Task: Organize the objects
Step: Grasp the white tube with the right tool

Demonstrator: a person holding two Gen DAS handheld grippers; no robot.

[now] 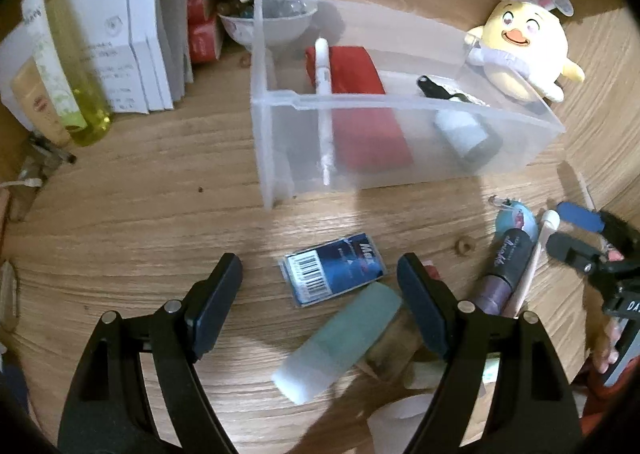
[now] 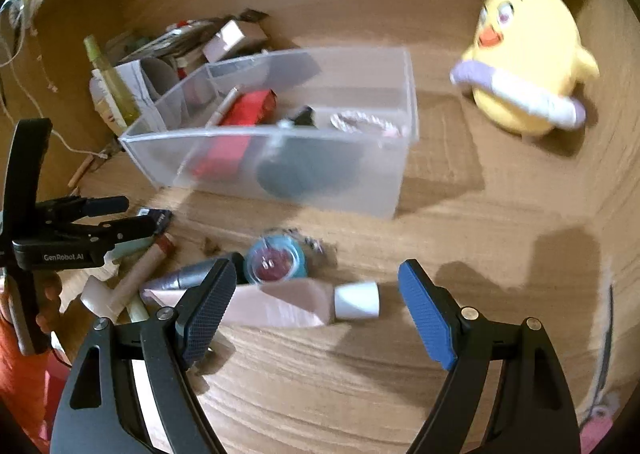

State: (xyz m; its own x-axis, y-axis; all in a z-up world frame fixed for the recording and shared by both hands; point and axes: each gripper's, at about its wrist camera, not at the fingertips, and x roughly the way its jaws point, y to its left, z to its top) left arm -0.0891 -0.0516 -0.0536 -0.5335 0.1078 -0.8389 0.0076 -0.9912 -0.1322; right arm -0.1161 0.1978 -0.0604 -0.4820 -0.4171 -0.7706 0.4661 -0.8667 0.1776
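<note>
In the left wrist view my left gripper (image 1: 320, 286) is open and hangs low over a small blue barcoded box (image 1: 334, 268) and a pale green tube (image 1: 340, 338); its pads touch neither. My right gripper (image 2: 316, 286) is also open, just above a pink tube with a white cap (image 2: 288, 306) that lies between its fingers without contact. A round teal compact (image 2: 276, 260) and a purple tube (image 1: 504, 274) lie beside it. Behind stands a clear plastic bin (image 1: 400, 105) holding a red pouch (image 1: 360, 93) and a white pen (image 1: 323, 93).
A yellow plush chick with rabbit ears (image 1: 520, 49) stands at the bin's right end. White boxes (image 1: 132, 41), a yellow bottle (image 1: 76, 93) and a bowl (image 1: 272, 25) crowd the back left. Each gripper shows in the other's view, the right gripper (image 1: 568, 232) and the left gripper (image 2: 124, 215).
</note>
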